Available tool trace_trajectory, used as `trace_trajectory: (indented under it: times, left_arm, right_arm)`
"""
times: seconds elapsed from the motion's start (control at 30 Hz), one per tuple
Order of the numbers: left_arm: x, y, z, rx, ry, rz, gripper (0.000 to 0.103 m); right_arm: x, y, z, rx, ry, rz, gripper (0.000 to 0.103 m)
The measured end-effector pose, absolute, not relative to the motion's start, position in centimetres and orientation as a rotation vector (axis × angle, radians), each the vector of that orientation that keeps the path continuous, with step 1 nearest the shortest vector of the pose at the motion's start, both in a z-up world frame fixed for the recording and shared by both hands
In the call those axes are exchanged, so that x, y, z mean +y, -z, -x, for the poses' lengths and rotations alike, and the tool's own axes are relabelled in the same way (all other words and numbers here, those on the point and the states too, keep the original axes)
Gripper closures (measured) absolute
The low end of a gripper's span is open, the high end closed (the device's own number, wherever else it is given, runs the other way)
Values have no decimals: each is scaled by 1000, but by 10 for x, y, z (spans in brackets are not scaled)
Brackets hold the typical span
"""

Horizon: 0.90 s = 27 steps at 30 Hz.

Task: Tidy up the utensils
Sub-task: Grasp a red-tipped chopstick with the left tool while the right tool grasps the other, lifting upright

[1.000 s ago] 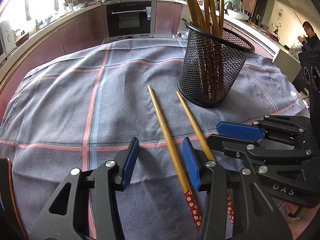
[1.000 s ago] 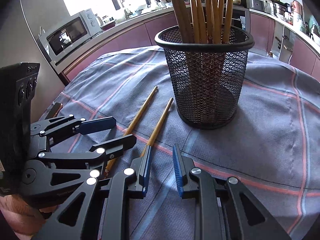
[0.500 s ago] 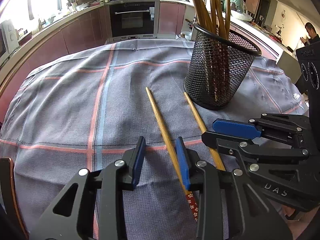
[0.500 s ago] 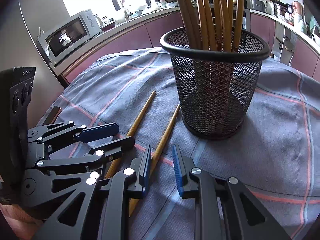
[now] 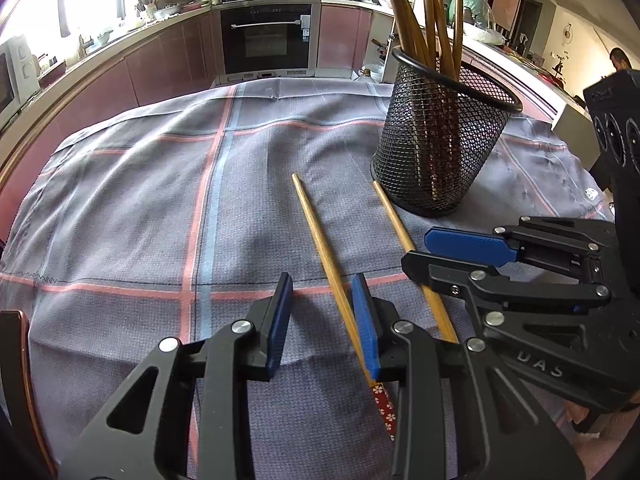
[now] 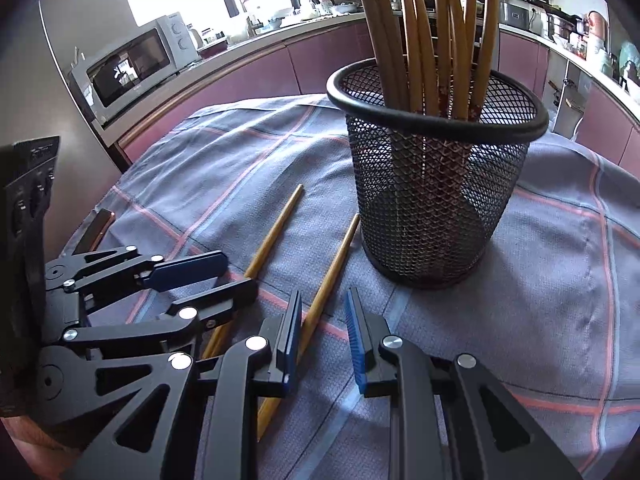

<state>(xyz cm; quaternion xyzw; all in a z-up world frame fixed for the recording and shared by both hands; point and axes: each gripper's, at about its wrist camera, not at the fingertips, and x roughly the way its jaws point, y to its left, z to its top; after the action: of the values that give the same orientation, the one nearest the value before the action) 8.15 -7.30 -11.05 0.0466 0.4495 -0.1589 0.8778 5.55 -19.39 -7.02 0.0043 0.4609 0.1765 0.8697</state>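
Note:
Two wooden chopsticks lie side by side on the checked cloth. My left gripper [image 5: 322, 316] is open low over the cloth, and the left chopstick [image 5: 320, 240] runs between its blue pads, close to the right pad. My right gripper [image 6: 322, 330] is open around the right chopstick [image 6: 330, 276], which lies near its left pad. A black mesh cup [image 5: 440, 140] holding several chopsticks stands just beyond; it also shows in the right wrist view [image 6: 436, 184]. The right gripper shows at the right in the left wrist view [image 5: 452, 248].
The grey checked cloth [image 5: 140, 200] covers the round table. Kitchen counters, an oven [image 5: 266, 40] and a microwave [image 6: 136, 64] stand behind. A dark slim object [image 6: 96, 228] lies at the table's left edge.
Both grippers moved forward along the chopsticks toward the cup. The left jaws narrowed and now straddle the left chopstick; the right jaws now straddle the right chopstick.

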Motion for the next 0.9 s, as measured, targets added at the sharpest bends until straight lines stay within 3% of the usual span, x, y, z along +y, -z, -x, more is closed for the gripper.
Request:
trace_trajectory:
  times: [0.23,0.47,0.7,0.9]
  left_arm:
    - [-74,111,-80,936,332,-112,72]
    - [-74,111,-80,943,328,-104,73]
    - [-69,110,-85,966,334,-65,91]
    - [-68,111,-87,975,329,-41,93]
  right_arm:
    - [-181,71,-59,954,-356,77,82]
    - [-182,72,-62,966,-386,60,95]
    - [-181,71,-62,972,-408,35,98]
    - [-184,68,-60,961,-412,31,98]
